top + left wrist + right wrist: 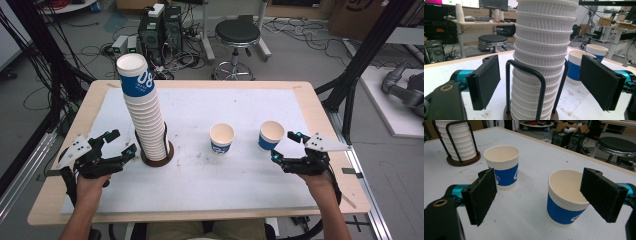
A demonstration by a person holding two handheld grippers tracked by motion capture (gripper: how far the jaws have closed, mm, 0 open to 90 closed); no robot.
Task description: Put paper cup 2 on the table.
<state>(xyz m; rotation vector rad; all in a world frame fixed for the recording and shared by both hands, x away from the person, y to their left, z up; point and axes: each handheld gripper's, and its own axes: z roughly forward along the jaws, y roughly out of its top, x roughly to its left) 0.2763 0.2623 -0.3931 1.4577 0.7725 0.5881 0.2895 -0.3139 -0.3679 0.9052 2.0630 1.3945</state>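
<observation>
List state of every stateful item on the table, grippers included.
cup stack: upright in its wire holder, leaning slightly
middle cup: upright, empty, standing free
right cup: upright, empty, standing free
left gripper: open, beside the stack, holding nothing
right gripper: open, next to the right cup, holding nothing

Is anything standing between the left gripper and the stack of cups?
Only the holder's black wire loop, which rises in front of the stack of cups on the near side. The left gripper is open, with the stack ahead between its jaws.
</observation>
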